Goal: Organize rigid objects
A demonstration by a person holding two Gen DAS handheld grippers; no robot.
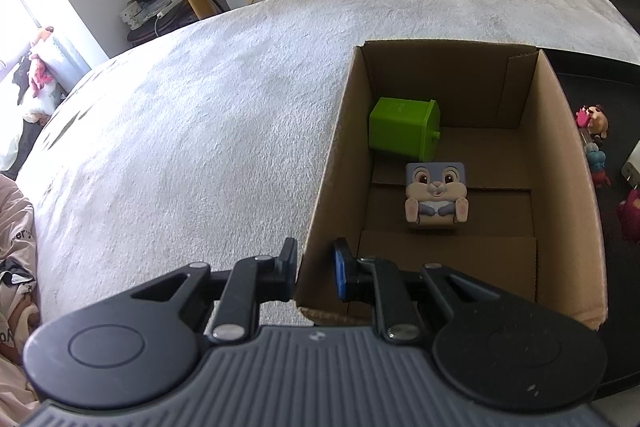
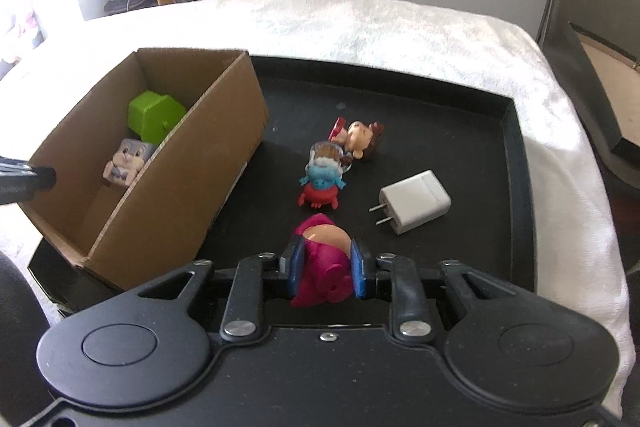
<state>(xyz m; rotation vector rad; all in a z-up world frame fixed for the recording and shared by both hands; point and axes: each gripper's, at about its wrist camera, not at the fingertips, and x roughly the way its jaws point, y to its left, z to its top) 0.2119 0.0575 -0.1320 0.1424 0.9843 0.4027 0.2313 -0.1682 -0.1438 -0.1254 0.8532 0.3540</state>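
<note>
The right gripper (image 2: 325, 274) was closed tight on a pink toy (image 2: 323, 267), with one blue pad on each side of it. The toy had a pale round part on top, and it was just above the black tray (image 2: 460, 131). Near it on the tray lay a white plug (image 2: 414, 202), with its two metal pins pointing left in the right wrist view. A little farther off was a blue and red toy (image 2: 321, 189), and past that a small doll with brown hair (image 2: 358, 138) that lay on its side (something clear and round sat between those two, but I could not tell what it was). To the left stood an open box (image 2: 176, 211) made of brown card, partly on the tray. The left gripper (image 1: 316, 269) was nearly closed and pinched the near left wall of the box (image 1: 328, 187), one pad outside it and one pad inside. Inside the box sat a bunny cube (image 1: 436, 194) with its face looking up at the camera. Just behind it was a green bin (image 1: 404, 129), tipped over on its side. The box and the tray rested on a pale fuzzy cloth (image 1: 200, 131) that covered the table.
</note>
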